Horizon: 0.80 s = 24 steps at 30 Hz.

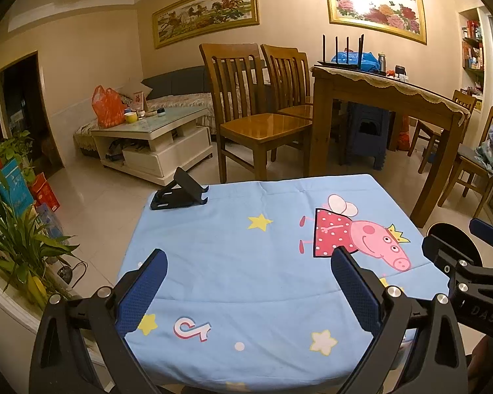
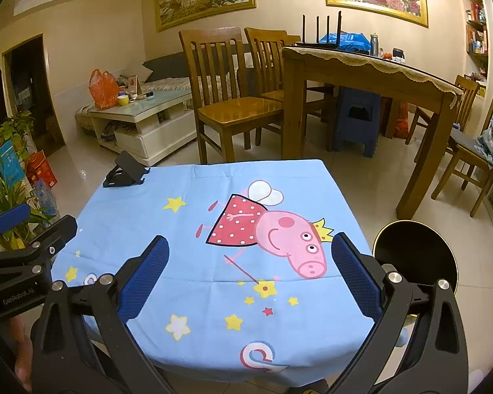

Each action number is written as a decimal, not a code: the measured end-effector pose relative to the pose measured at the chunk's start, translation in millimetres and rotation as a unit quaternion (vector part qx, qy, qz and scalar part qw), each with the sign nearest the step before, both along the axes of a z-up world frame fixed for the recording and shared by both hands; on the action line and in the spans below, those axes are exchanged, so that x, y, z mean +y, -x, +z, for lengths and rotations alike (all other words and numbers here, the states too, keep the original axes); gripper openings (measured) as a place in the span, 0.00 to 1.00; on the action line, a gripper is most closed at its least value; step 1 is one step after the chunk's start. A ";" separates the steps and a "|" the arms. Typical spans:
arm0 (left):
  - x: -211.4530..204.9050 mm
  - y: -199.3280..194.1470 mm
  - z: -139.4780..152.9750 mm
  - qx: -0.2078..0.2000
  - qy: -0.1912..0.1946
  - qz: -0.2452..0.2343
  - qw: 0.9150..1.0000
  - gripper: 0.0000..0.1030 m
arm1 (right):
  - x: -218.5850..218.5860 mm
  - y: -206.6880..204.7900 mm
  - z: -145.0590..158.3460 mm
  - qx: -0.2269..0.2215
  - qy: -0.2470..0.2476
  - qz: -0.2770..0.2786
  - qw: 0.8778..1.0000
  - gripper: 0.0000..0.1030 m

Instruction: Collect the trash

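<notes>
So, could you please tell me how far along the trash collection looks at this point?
Done, or not begun: no trash lies on the blue cartoon tablecloth, only a black phone stand at its far left corner. In hand: nothing; the left gripper and right gripper are open and empty. Left: I cannot see inside the black bin beside the table, so its contents are unknown.

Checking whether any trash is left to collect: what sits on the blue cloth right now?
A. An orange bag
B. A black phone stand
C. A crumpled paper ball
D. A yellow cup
B: only a black phone stand sits at the far left corner of the cloth.
</notes>
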<state>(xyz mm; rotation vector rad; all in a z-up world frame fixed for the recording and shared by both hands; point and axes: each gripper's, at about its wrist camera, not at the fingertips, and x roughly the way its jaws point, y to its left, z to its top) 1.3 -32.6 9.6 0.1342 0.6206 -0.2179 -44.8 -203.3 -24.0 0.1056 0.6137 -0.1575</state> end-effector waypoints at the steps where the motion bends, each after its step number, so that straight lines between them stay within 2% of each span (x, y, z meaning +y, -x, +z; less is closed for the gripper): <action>1: 0.2 -0.2 0.1 0.001 0.000 -0.001 1.000 0.94 | 0.2 0.1 0.2 0.000 0.000 0.001 1.000 0.95; 24: 1.1 -1.3 -1.4 0.001 -0.001 -0.001 1.000 0.94 | 2.8 -2.7 -0.8 0.002 -0.003 0.006 1.000 0.95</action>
